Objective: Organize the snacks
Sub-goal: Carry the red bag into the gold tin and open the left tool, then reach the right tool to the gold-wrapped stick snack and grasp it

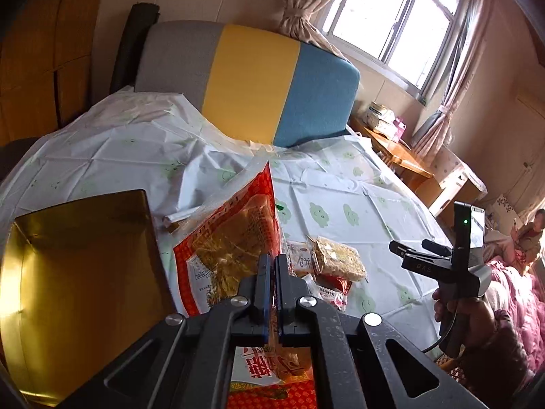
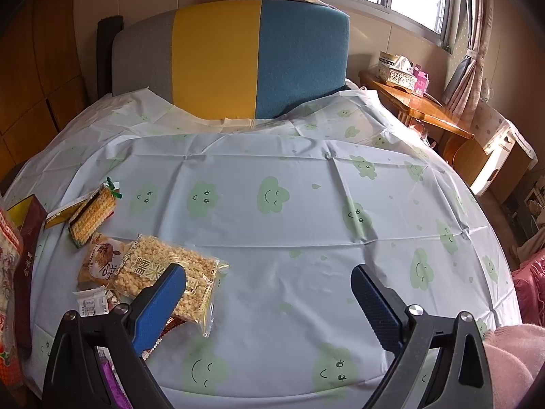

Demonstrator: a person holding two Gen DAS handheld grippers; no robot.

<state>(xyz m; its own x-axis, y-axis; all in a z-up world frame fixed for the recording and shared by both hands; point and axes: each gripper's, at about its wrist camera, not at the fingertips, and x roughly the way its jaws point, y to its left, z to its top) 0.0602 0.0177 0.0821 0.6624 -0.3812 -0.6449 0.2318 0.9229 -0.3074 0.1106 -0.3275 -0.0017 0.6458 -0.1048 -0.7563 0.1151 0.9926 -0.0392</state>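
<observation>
Cloud-print tablecloth [image 2: 306,231] mostly bare, left tool [image 1: 271,266] pinching red snack bag [image 1: 231,238]

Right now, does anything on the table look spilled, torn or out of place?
Nothing spilled or visibly torn. The snack packets lie in a loose overlapping heap at the table's left side, unsorted. The left hand-held gripper is shut on the big red-and-orange bag, which hangs tilted beside the gold box.

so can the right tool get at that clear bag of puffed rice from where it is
Probably yes. The right tool is open over the tablecloth, and the puffed rice bag lies flat right by its left finger, on top of the other packets, with nothing covering it.
</observation>
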